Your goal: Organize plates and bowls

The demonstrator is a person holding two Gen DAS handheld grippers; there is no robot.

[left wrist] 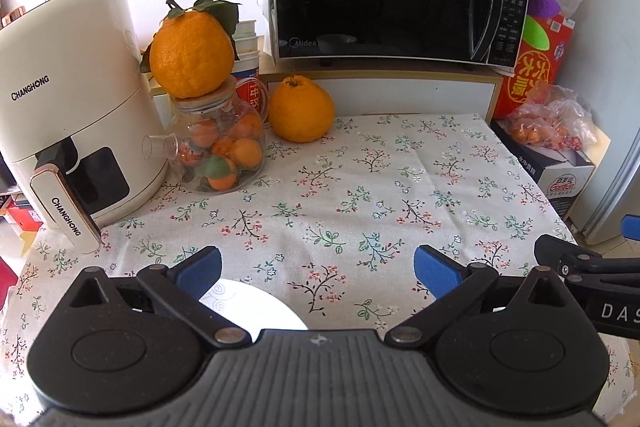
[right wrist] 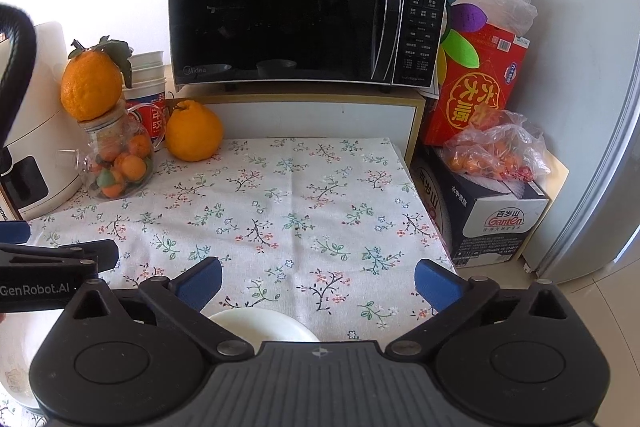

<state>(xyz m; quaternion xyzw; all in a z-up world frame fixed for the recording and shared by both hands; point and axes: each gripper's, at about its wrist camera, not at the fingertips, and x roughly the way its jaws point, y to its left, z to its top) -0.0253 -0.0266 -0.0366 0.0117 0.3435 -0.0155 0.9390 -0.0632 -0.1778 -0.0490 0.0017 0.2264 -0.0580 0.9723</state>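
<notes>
**Two grippers wide open, nothing held**

Glass jar at the table's back left holds small oranges plus one green fruit; a big orange sits on its lid. Plastic bag of small oranges lies on a box to the right.

My left gripper has its jaws fully apart, empty, above the white plate, which lies flat on the floral tablecloth just under the left finger. My right gripper is equally spread, empty; the white bowl sits upright below it, mouth up. Both dishes are round, so no long axis. No pad touches either dish.
</notes>
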